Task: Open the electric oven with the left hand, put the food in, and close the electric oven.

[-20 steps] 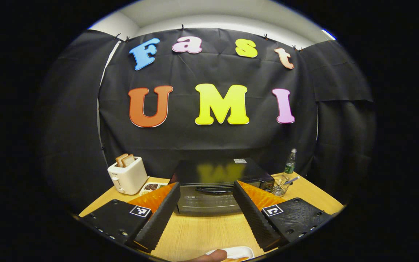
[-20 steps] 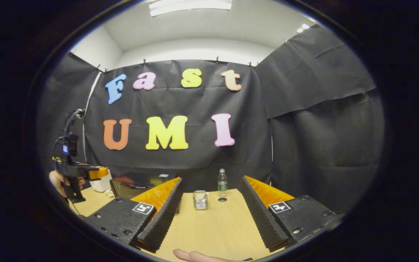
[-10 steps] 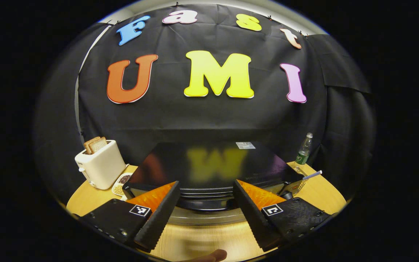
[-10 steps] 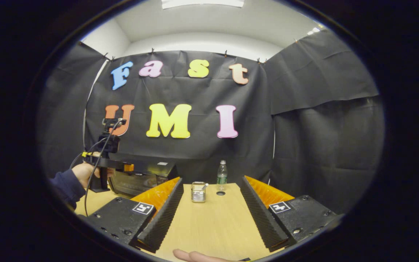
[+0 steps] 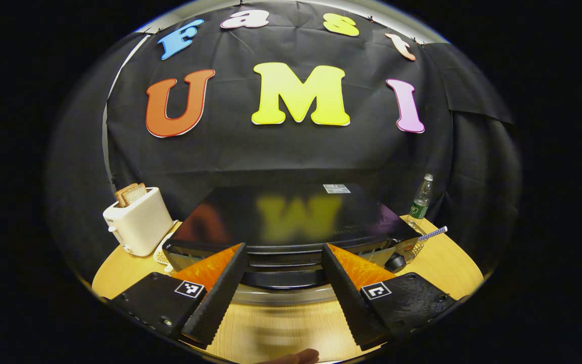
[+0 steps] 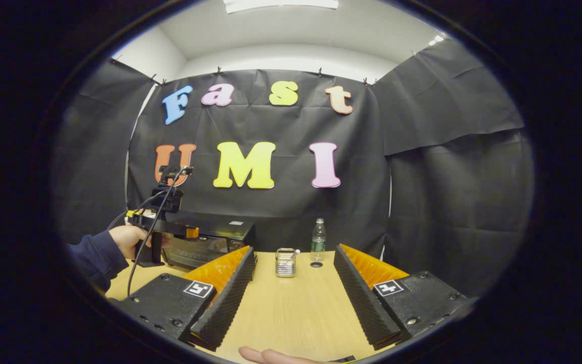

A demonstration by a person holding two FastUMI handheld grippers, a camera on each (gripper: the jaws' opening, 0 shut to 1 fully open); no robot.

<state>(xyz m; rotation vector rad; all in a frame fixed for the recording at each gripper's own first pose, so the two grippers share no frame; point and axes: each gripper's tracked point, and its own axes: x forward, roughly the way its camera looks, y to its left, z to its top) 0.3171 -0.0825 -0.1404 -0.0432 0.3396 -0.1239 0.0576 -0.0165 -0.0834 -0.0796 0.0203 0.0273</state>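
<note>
The black electric oven (image 5: pixel 291 217) stands close in front of my left gripper (image 5: pixel 283 248), its door shut. The left gripper is open, one finger on either side of the dark door handle (image 5: pixel 283 278), not pressing on it. In the right gripper view the oven (image 6: pixel 215 235) sits at the left. A hand in a dark sleeve (image 6: pixel 125 239) holds the left gripper (image 6: pixel 190 232) at the oven's front. My right gripper (image 6: pixel 293 250) is open and holds nothing above the wooden table (image 6: pixel 291 308).
A white toaster (image 5: pixel 139 225) with bread slices stands left of the oven, a small dish beside it. Right of the oven are a green-labelled bottle (image 5: pixel 421 199) (image 6: pixel 318 236) and a glass with a straw (image 6: pixel 285 262). A bottle cap (image 6: pixel 316 264) lies nearby.
My left gripper has moved forward and up to the oven, so the handle now lies between its open fingers. The right gripper has stayed open and shifted only a little.
</note>
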